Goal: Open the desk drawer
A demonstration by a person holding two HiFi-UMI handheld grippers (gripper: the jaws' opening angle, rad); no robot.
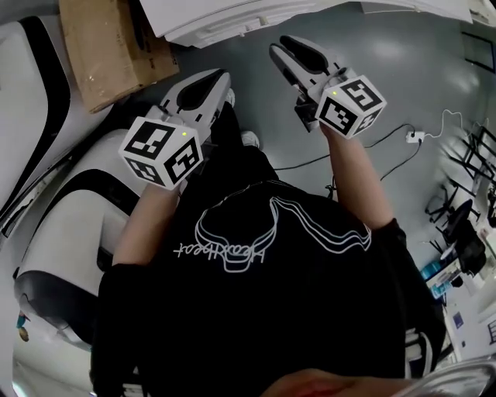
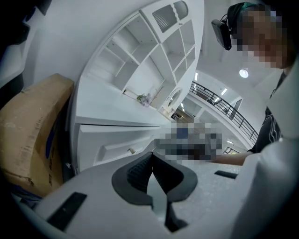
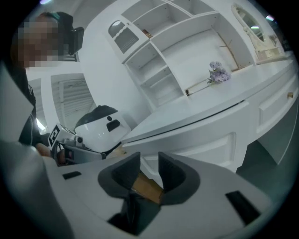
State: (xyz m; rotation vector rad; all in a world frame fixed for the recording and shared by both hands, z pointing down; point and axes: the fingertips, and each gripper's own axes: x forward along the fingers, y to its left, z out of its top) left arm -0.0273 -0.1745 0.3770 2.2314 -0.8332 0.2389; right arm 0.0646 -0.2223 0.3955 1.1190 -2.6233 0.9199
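**Head view.**
- Left gripper [image 1: 219, 79], a white shell with a marker cube, and right gripper [image 1: 288, 48], the same make. Both are held out over the grey floor toward the white desk [image 1: 256, 19] at the top edge.
- Brown cardboard box [image 1: 108, 46], to the left of the desk.
- The drawer front cannot be made out from here.

**Left gripper view.**
- Left gripper [image 2: 152, 155]: dark pads together, nothing between them.
- White panelled desk drawer [image 2: 110, 148]: beyond the tips, pushed in flush under the surface [image 2: 117, 109].
- Small round pale knob [image 2: 132, 151]: on the drawer's recessed panel.
- The cardboard box stands just beside the desk's left end.

**Right gripper view.**
- Right gripper [image 3: 148, 158]: pads apart and empty. Only the brown of the box shows behind the gap.
- Panelled front [image 3: 205, 144] under the surface: probably the same drawer, though no knob shows on it from this angle.
- Sprig of purple flowers [image 3: 218, 72]: lying on the surface, well apart from the drawer.

**Handling (a judgement).**
- The drawer looks like rigid painted wood, neither fragile nor soft, and should travel only straight out on its runners.
- The knob is the one place to take hold, with a pad on either side.
- The knob is small and smooth, so it is likely to slip free if the pull goes off line.
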